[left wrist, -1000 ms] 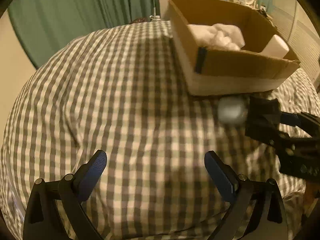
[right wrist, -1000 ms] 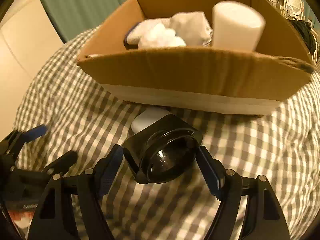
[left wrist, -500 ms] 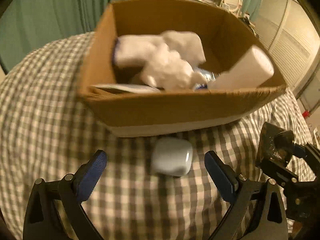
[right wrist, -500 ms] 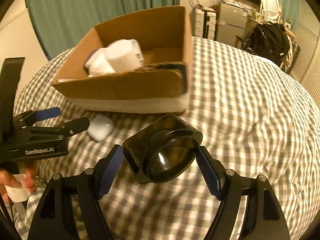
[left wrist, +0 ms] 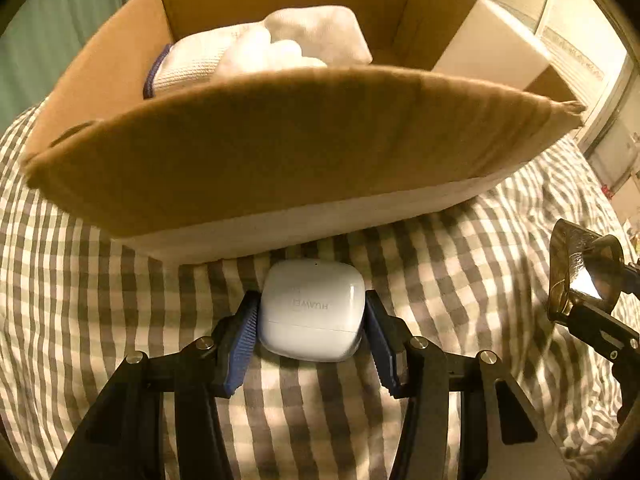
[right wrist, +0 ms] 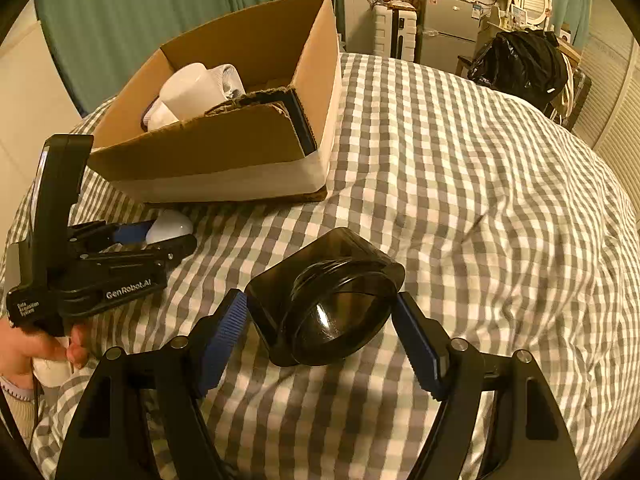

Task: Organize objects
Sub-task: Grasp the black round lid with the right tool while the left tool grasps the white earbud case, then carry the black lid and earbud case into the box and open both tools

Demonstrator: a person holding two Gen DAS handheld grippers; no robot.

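Earbud case (left wrist: 312, 310), white, lettered HUAWEI upside down, clamped between the blue pads of the left gripper (left wrist: 311, 330); jaws narrow, closed against both sides of the case. Resting low on the gingham bedspread (left wrist: 460, 264), directly ahead of the jaws the near wall of the cardboard box (left wrist: 280, 140), just beyond the case's far edge. Inside the box, past that wall: rolled white socks (left wrist: 260, 52) toward the left, a white cylindrical container (left wrist: 492, 52) leaning at the right corner. Off to the right of the left jaws, the dark glossy object in the other gripper, partly cut by the frame edge.

Black lens hood (right wrist: 326, 298), square-edged outside with a round glossy opening facing the camera, gripped between the blue pads of the right gripper (right wrist: 322, 340); jaws moderately wide, pressed on the hood's left and right sides. Held over the checked bedspread, whether touching it cannot be told. Ahead and to the left of these jaws, the cardboard box again, open-topped, a white band along its base. Left of the jaws, the left gripper seen side-on, marked GenRobot.AI, held by a hand (right wrist: 36, 344) at the lower left edge, the white case at its tip beside the box's near wall. Far beyond the jaws, green curtain (right wrist: 160, 12), small fridge (right wrist: 448, 28), black bag (right wrist: 520, 64).
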